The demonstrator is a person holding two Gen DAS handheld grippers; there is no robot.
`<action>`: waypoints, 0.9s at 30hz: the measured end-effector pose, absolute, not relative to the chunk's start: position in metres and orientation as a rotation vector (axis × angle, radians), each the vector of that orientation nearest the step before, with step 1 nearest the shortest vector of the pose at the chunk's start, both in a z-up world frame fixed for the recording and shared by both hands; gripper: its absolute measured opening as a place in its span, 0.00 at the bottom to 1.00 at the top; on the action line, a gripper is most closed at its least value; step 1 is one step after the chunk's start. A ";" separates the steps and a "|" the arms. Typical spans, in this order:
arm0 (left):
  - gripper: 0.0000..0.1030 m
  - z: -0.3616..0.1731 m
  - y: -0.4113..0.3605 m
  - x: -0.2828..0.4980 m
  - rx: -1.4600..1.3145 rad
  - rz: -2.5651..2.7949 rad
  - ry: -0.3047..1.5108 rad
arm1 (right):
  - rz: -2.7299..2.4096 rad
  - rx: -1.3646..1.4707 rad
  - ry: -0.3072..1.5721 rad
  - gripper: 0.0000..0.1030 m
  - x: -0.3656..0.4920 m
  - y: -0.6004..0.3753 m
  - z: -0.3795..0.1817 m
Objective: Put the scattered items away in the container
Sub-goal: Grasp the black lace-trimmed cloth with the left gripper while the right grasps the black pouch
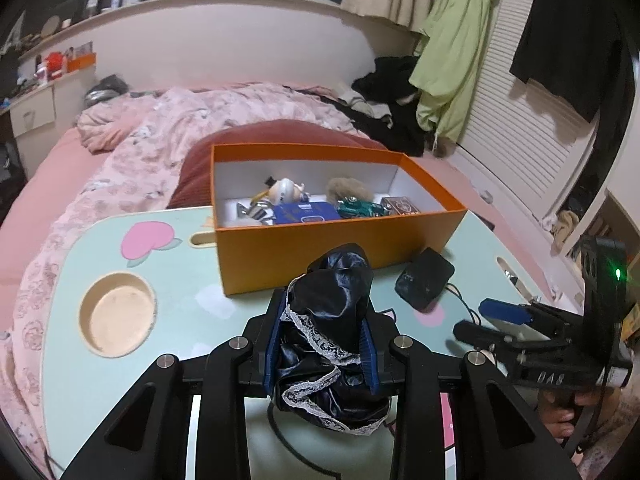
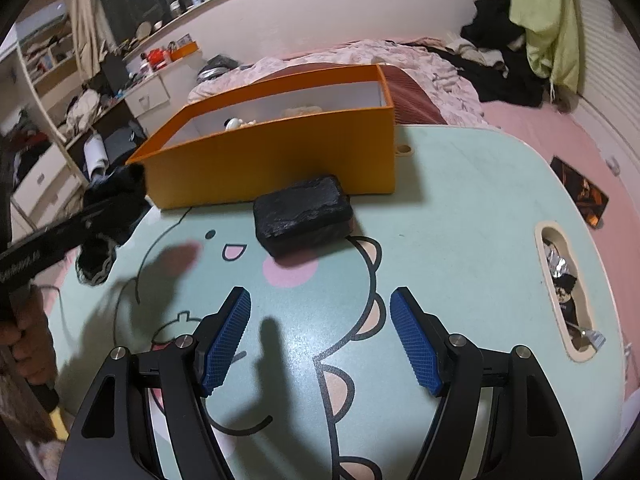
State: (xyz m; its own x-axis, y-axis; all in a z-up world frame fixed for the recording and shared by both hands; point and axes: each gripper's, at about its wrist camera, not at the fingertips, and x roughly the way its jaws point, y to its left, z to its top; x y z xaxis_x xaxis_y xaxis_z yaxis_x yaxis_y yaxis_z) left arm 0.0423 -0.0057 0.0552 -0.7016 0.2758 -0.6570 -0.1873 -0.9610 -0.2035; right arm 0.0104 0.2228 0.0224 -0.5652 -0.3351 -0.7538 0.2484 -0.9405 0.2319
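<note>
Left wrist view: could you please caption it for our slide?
Left hand-held gripper clamps dark lace-trimmed cloth before the orange box.

A dark blue satin cloth with white lace trim hangs bunched between the pads of the left tool, lifted above the desk. A black pouch lies flat on the desk, just in front of the open orange box, which already contains a blue tin, a green toy car and a small figurine.

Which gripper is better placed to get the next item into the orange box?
Left. The left gripper is already shut on the dark lace-trimmed cloth, facing the orange box. The right gripper is open and empty.
</note>
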 end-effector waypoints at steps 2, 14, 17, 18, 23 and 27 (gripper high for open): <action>0.30 0.057 -0.007 0.044 -1.053 2.686 -0.179 | -2.514 1.260 -0.199 0.71 0.006 0.227 0.023; 0.30 0.063 -0.009 0.050 -1.010 2.697 -0.192 | -2.520 1.188 -0.109 0.71 -0.019 0.216 0.042; 0.30 0.062 -0.010 0.049 -1.010 2.696 -0.197 | -2.470 1.228 -0.055 0.71 -0.033 0.206 0.037; 0.30 0.062 -0.010 0.049 -1.010 2.695 -0.197 | -2.458 1.245 -0.043 0.71 -0.037 0.203 0.035; 0.30 0.062 -0.010 0.049 -1.011 2.699 -0.195 | -2.436 1.290 0.079 0.71 -0.049 0.186 0.020; 0.30 0.063 -0.010 0.049 -1.009 2.702 -0.192 | -2.447 1.241 0.177 0.60 -0.039 0.175 0.019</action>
State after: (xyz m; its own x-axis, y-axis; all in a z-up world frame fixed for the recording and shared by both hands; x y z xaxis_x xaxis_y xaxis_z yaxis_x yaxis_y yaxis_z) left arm 0.0491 -0.0105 0.0631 -0.7290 0.2775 -0.6257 -0.1862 -0.9601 -0.2087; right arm -0.0391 0.1748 0.0189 -0.5321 -0.2839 -0.7976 0.3958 -0.9163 0.0621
